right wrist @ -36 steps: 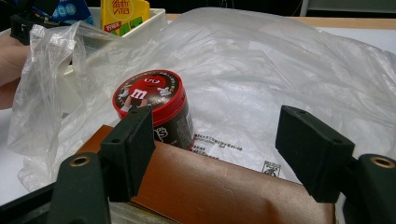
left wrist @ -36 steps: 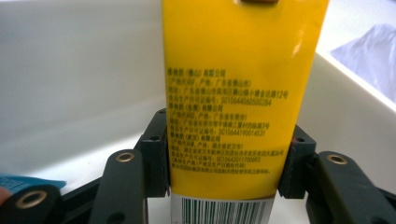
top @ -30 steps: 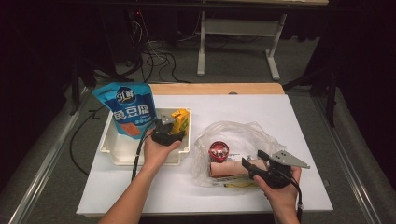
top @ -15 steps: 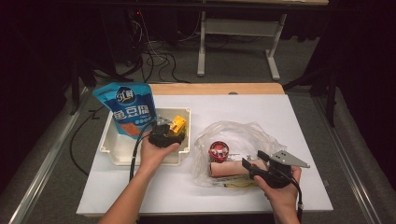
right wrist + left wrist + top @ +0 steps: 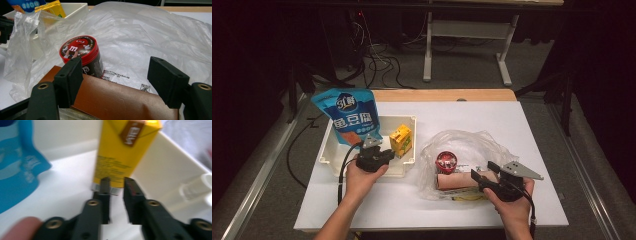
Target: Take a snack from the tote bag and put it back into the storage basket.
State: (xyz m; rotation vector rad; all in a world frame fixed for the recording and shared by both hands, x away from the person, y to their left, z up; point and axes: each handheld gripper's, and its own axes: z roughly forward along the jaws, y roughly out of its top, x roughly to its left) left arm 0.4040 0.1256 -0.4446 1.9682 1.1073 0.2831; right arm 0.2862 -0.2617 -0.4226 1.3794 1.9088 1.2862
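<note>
Drawn back from the yellow carton (image 5: 401, 140), left gripper (image 5: 379, 154) has just closed empty, while right gripper (image 5: 482, 180) straddles the brown box (image 5: 454, 181), jaws wide, steadying it in the plastic bag (image 5: 472, 145)

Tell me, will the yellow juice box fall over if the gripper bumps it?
Probably yes. The yellow juice box stands upright, tall and narrow, in the white tray, so a high push likely tips it. It looks like stiff carton, so it should keep its shape. The tray wall beside it might catch it.
</note>
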